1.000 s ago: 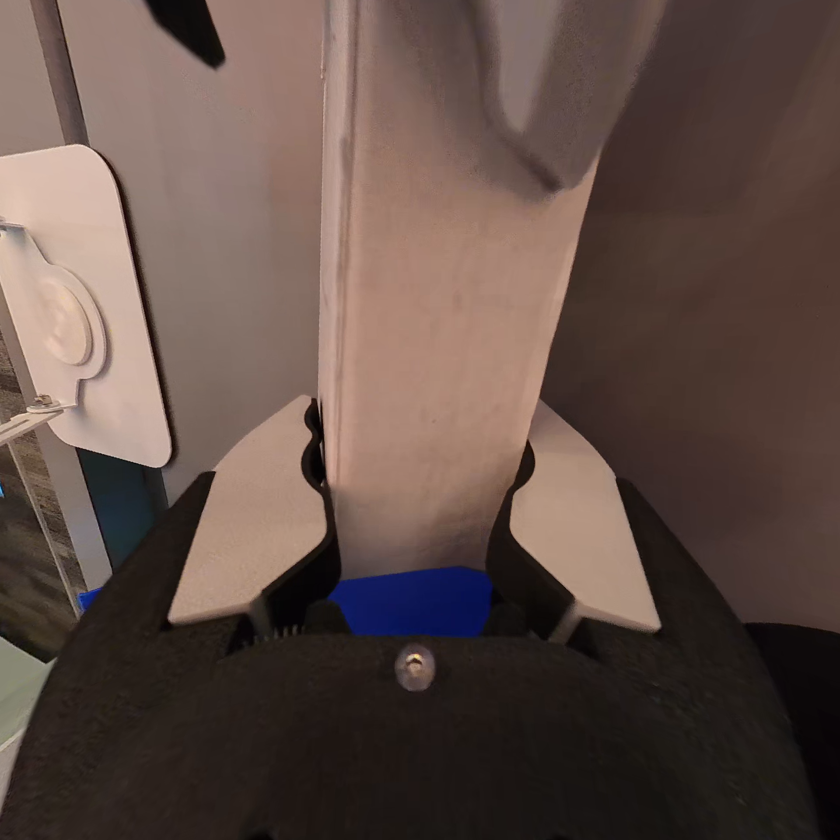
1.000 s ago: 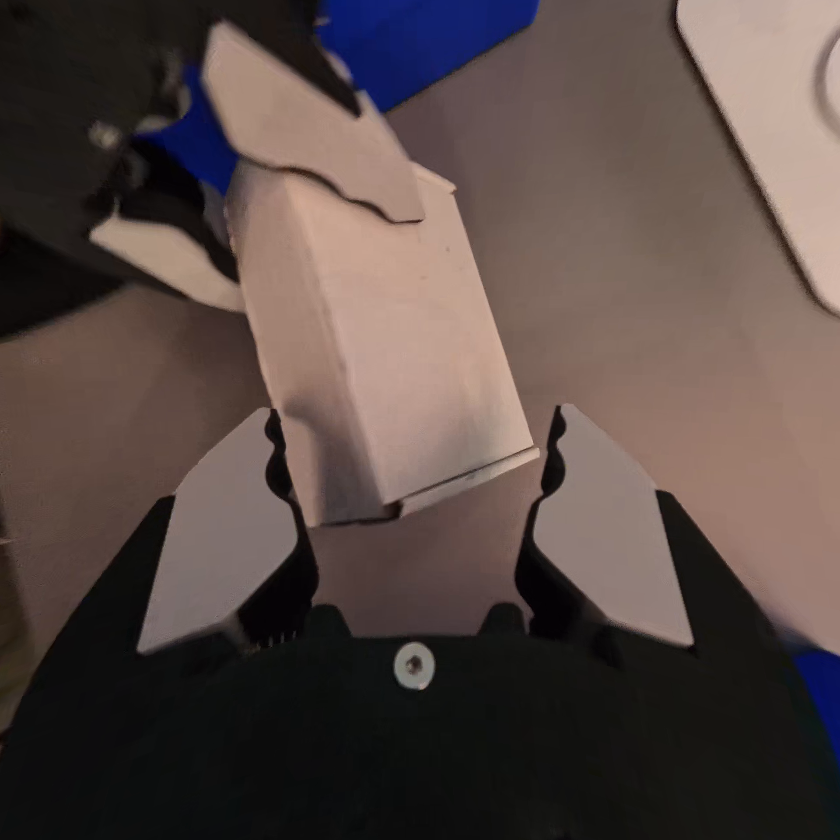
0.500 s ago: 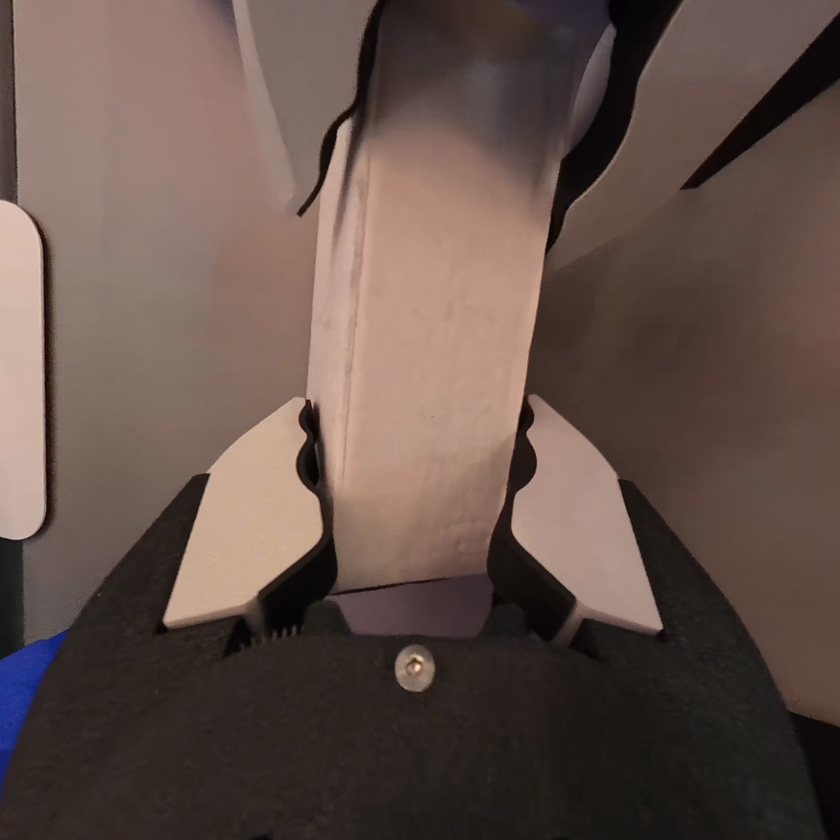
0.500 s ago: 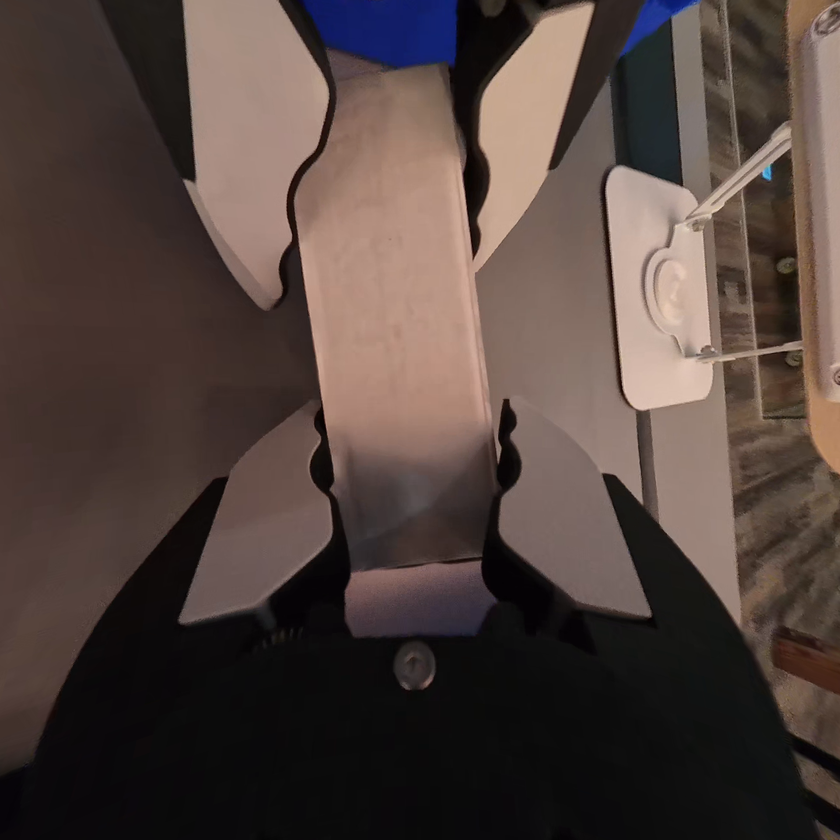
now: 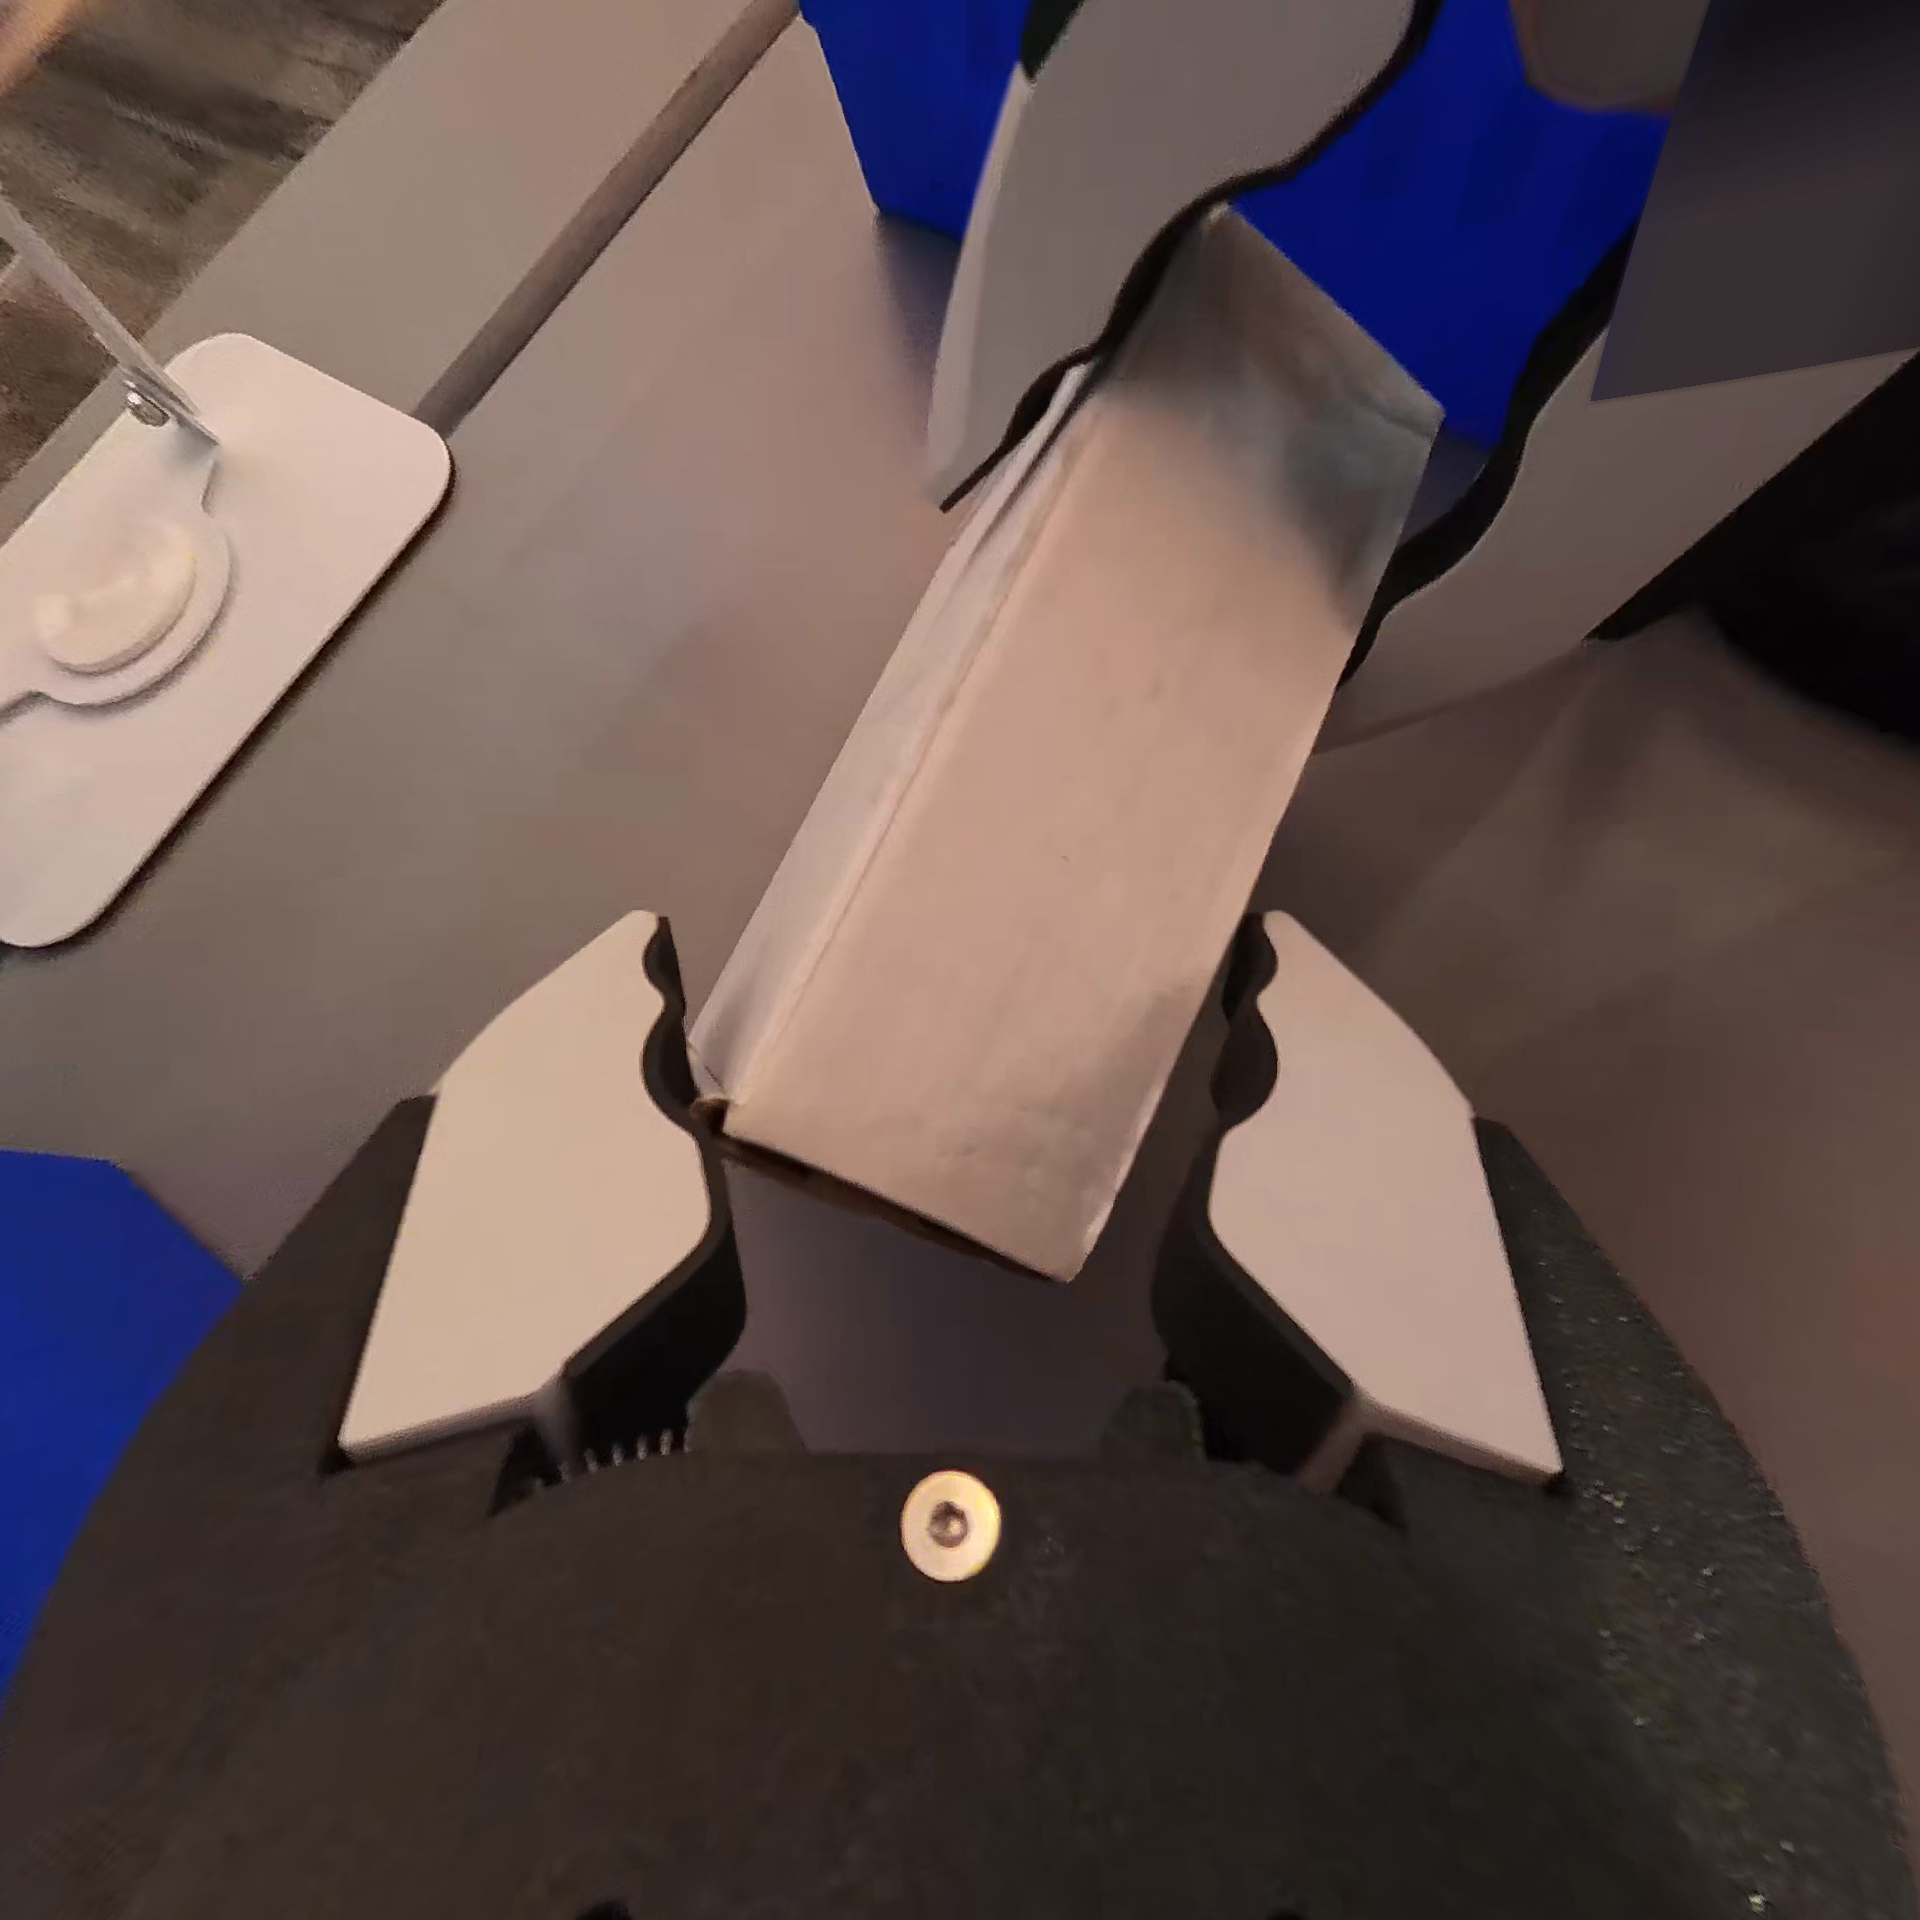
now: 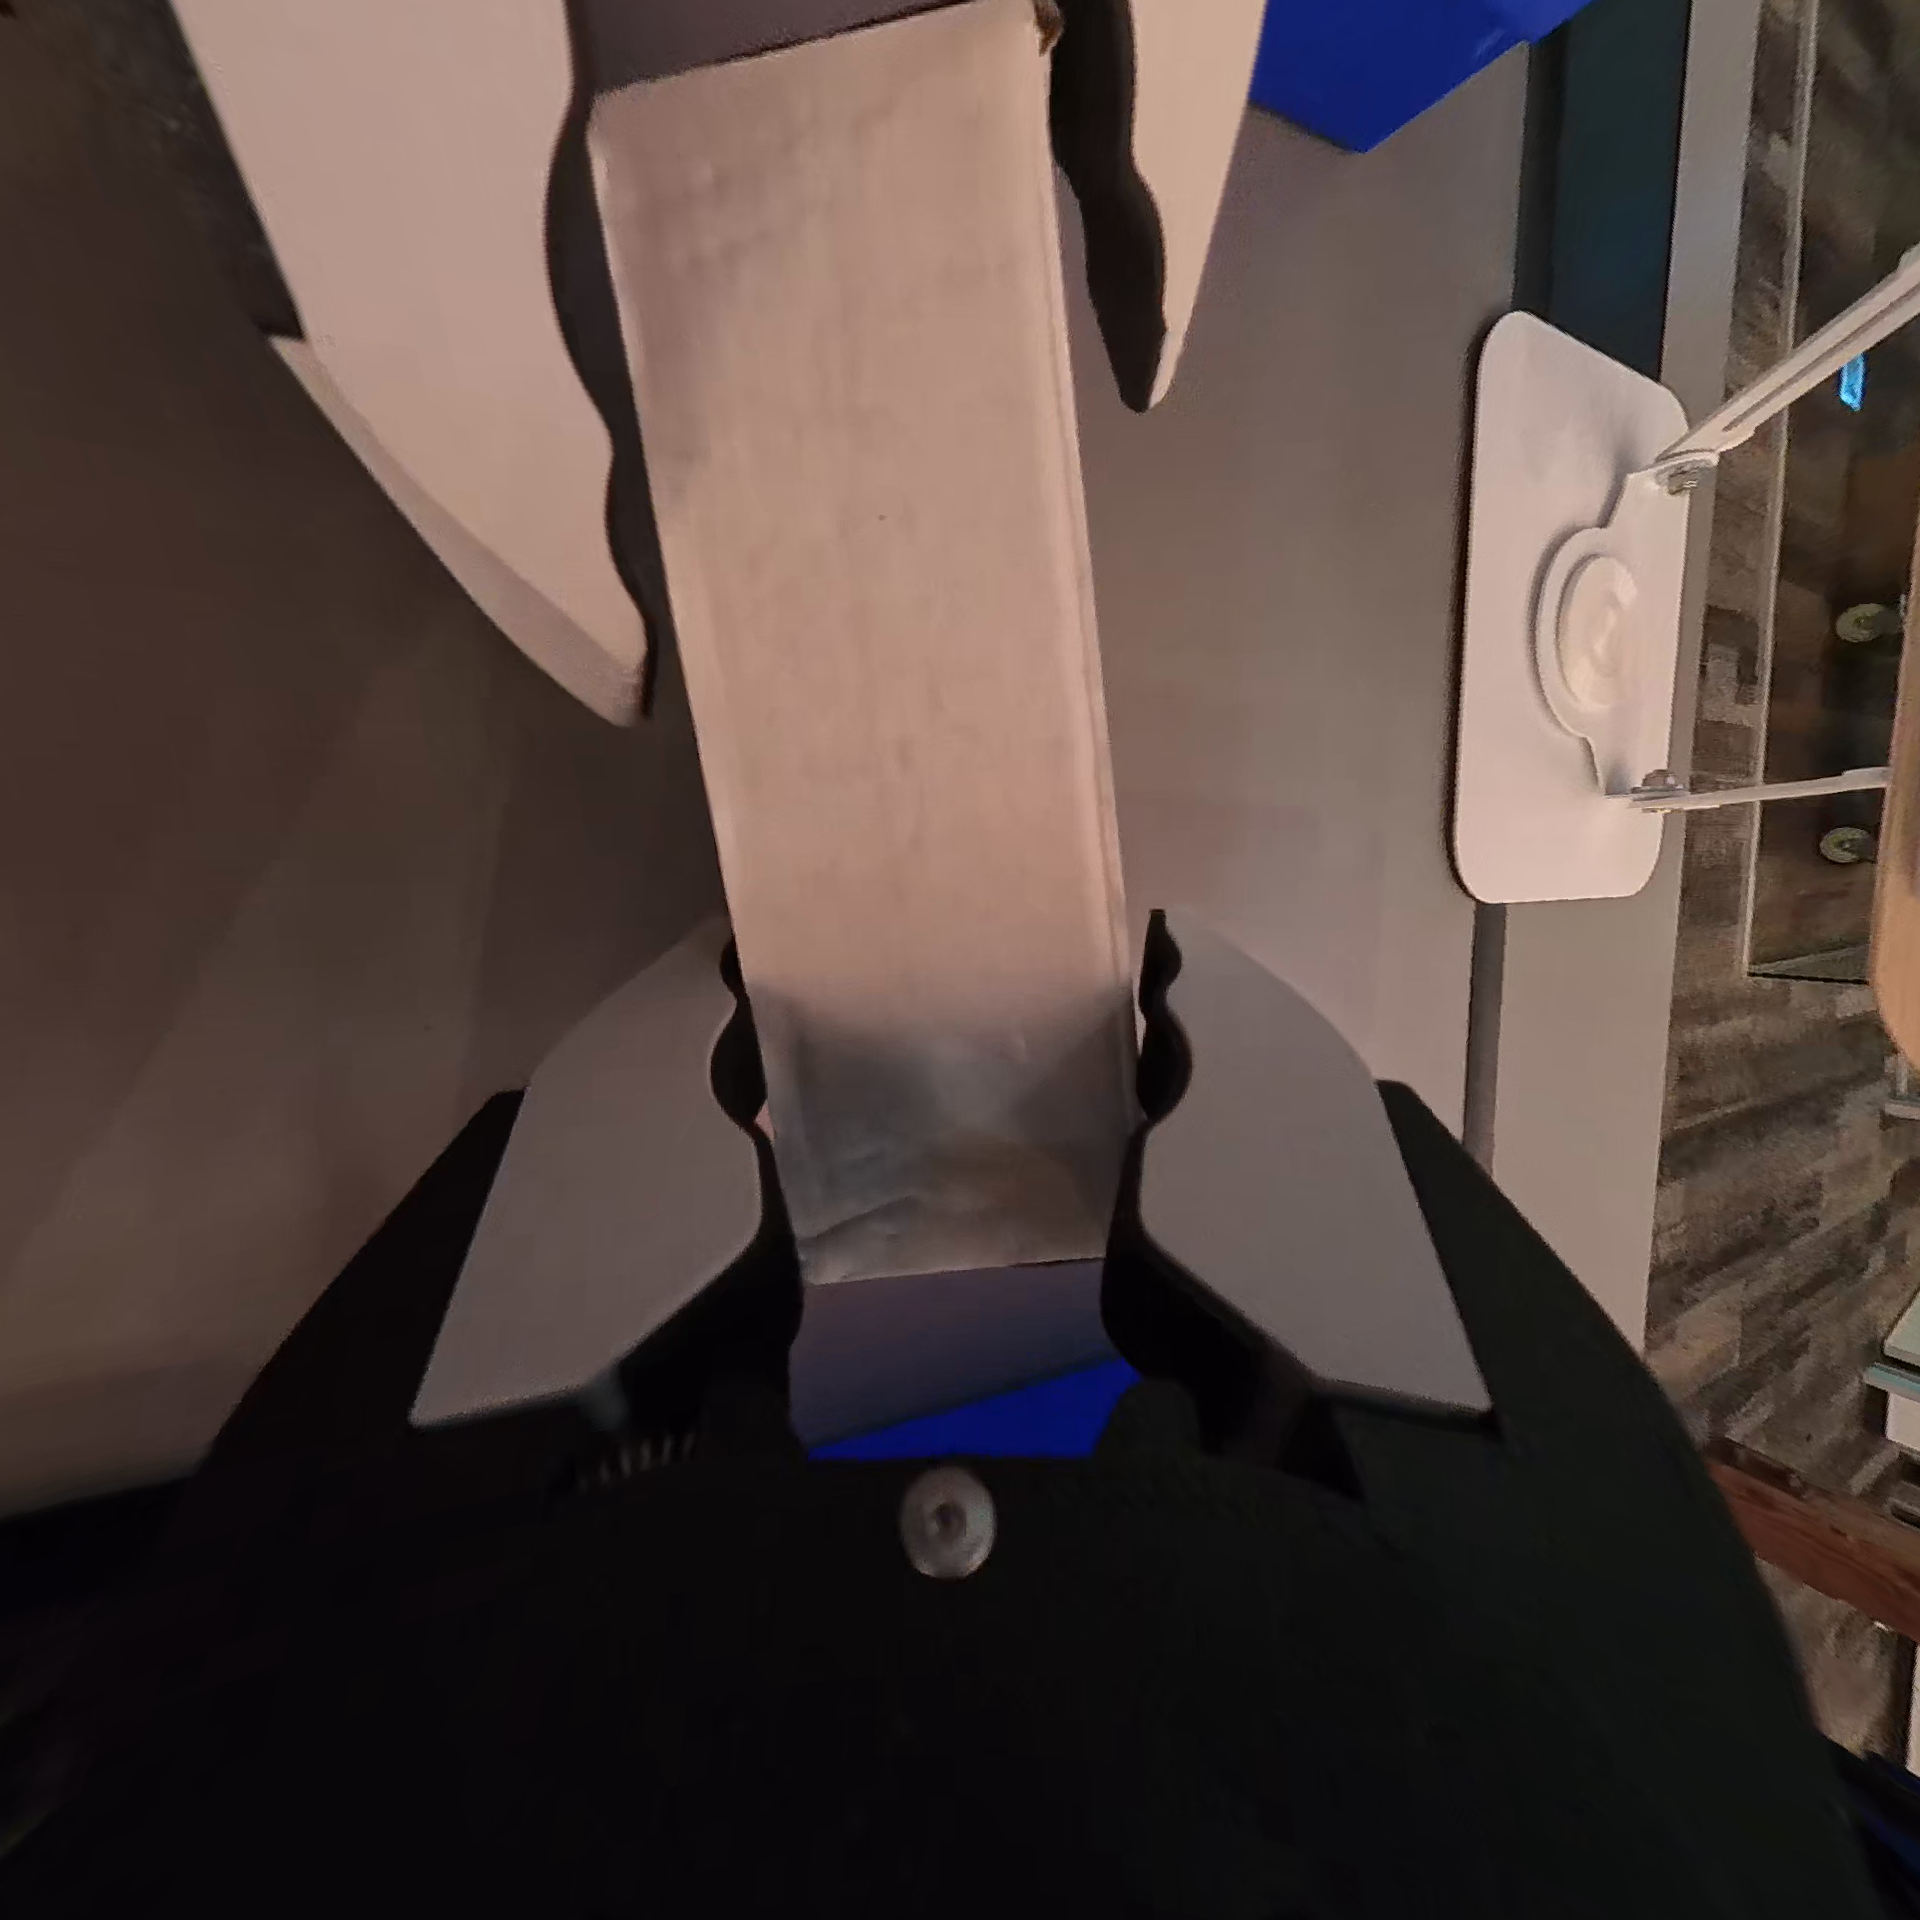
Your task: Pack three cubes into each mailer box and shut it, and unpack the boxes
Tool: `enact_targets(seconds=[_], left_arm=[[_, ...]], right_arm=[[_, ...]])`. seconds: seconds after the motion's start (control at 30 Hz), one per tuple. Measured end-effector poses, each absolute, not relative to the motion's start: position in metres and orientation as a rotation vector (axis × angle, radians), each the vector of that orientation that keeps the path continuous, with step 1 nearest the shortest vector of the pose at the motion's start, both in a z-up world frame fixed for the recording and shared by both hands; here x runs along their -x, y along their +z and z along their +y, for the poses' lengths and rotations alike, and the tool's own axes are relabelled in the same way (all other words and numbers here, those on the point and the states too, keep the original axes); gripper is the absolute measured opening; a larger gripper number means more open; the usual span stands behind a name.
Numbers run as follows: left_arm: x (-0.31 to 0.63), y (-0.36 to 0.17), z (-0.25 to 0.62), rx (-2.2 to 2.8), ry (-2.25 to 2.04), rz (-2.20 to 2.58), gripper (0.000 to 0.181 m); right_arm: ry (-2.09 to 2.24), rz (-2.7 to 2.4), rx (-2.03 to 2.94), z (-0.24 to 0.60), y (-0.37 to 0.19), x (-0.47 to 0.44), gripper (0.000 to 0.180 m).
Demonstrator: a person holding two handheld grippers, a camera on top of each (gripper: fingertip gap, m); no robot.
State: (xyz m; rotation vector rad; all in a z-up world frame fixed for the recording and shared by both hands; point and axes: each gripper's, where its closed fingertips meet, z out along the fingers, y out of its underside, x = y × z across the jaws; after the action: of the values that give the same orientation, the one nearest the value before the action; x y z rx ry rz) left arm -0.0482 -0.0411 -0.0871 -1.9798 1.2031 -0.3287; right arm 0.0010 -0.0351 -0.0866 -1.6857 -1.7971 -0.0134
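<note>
Your right claw [image 6: 940,1081] is clamping one end of the white mailer box [image 6: 873,582] above the table [image 5: 540,665]. Your left claw [image 5: 951,1039] is gaping slightly around the other end, so twisting risks dropping it.

Left tool [image 5: 951,1039]: matte black, grainy body, broad and rounded, with one silver hex-socket screw [image 5: 950,1525] at its centre. Two pale grey, flat-faced fingers [image 5: 540,1174] taper forward; each has a black inner pad with a wavy, scalloped edge. Fine black rack teeth show at the base of one finger. Right tool [image 6: 940,1039]: same build, with a black body, a central screw [image 6: 948,1522], grey fingers [image 6: 613,1195], scalloped black pads and visible teeth.
</note>
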Motion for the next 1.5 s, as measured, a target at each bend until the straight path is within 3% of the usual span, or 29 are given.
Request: enact_targets(seconds=[0.23, 0.53, 0.7, 1.1, 1.5], left_arm=[[0.049, -0.102, -0.027, 1.856, -0.297, 1.078, 0.112], [0.042, -0.098, -0.01, 1.677, -0.245, 1.031, 0.104], [0.036, -0.1, -0.006, 1.657, -0.255, 0.99, 0.12], [0.031, -0.097, -0.008, 1.625, -0.327, 1.008, 0.098], [0.033, -0.098, -0.008, 1.628, -0.332, 1.016, 0.095]], right_arm=[[0.035, -1.781, 1.679, -0.035, -0.086, 0.001, 0.071], [0.063, -1.743, 1.706, -0.03, -0.085, -0.003, 0.072], [0.067, -1.74, 1.711, -0.03, -0.085, -0.003, 0.071], [0.042, -1.658, 1.642, -0.024, -0.065, -0.001, 0.076], [-0.076, -1.711, 1.294, -0.044, -0.046, 0.048, 0.057]])
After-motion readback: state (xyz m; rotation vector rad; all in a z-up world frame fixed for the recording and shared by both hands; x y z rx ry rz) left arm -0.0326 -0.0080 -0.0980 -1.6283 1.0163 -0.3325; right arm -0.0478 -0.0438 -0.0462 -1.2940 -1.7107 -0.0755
